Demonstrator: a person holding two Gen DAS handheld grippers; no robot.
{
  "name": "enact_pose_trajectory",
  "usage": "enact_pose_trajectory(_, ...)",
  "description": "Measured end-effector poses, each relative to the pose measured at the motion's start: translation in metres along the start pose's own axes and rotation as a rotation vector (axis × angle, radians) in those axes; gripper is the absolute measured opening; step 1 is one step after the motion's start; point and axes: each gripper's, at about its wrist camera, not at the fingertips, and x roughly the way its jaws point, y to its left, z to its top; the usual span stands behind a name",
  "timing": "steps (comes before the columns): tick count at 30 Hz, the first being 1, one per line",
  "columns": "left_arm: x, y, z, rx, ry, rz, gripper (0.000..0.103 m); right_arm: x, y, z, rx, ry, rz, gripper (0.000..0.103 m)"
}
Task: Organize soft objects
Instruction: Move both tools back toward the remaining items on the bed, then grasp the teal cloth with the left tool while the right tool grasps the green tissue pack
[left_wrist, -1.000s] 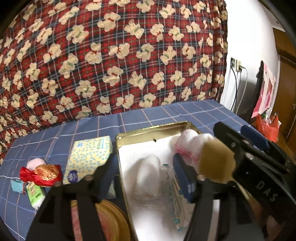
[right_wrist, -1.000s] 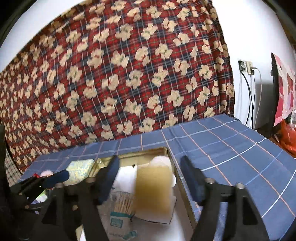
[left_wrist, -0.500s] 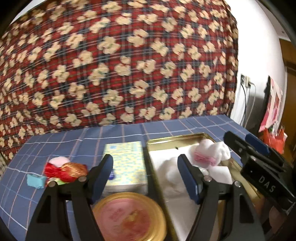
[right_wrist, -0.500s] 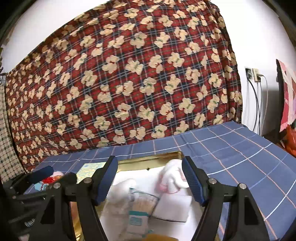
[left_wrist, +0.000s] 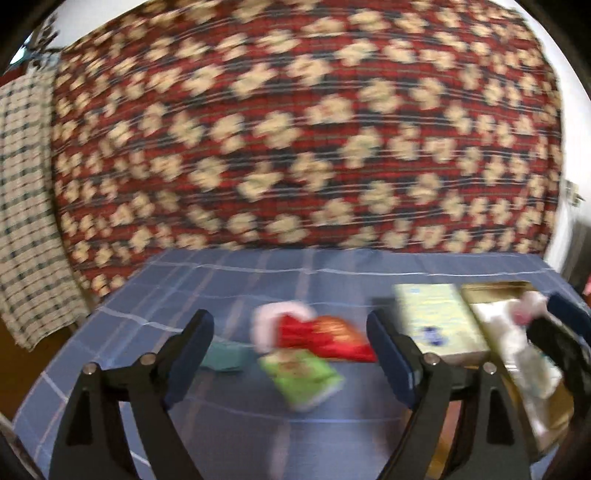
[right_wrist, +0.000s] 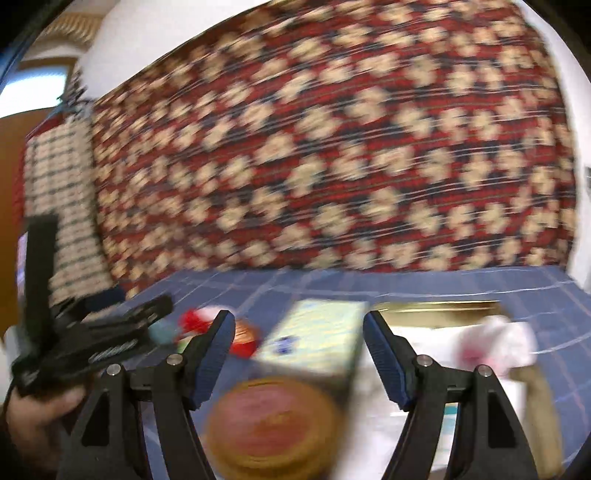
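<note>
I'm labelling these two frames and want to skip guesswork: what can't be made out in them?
- Green packet, left wrist view: motion blur smears its print.
- Red pouch, left wrist view: blurred; the thing behind it has no clear shape.
- Tin, right wrist view: contents smeared, partly behind the right gripper.
- Round lid, right wrist view: picture on it unreadable.
- Left gripper, right wrist view: blurred.

Tissue pack (left_wrist: 437, 321) left of tin (left_wrist: 495, 286)

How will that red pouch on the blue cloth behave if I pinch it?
The red pouch looks like crumpled fabric, so it probably squashes and flops rather than holding shape. It lies flat, so rolling seems unlikely. It touches the green packet, which a push may drag along.
</note>
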Motion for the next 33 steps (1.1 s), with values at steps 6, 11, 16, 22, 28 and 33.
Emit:
enact_pose_trajectory(6, 0.036, 0.06, -0.009, -0.037, 0.096, 0.117, 0.087, 0.042, 0.084, -0.009, -0.131, 0.125, 0.116, 0.074)
enact_pose_trajectory(11, 0.052, 0.093, -0.018, -0.082, 0.149, 0.143, 0.087, 0.09, 0.126, -0.017, -0.162, 0.253, 0.122, 0.074)
enact_pose_trajectory(16, 0.066, 0.117, -0.023, -0.149, 0.193, 0.123, 0.088, 0.136, 0.146, -0.03, -0.171, 0.391, 0.071, 0.074)
enact_pose_trajectory(22, 0.075, 0.118, -0.027, -0.148, 0.21, 0.095, 0.088, 0.165, 0.146, -0.041, -0.189, 0.476, -0.006, 0.074)
enact_pose_trajectory(28, 0.083, 0.112, -0.029, -0.118, 0.237, 0.077, 0.088, 0.186, 0.148, -0.047, -0.195, 0.53, -0.004, 0.073)
enact_pose_trajectory(33, 0.087, 0.11, -0.032, -0.111, 0.25, 0.066, 0.088, 0.195, 0.143, -0.051, -0.162, 0.568, 0.018, 0.055)
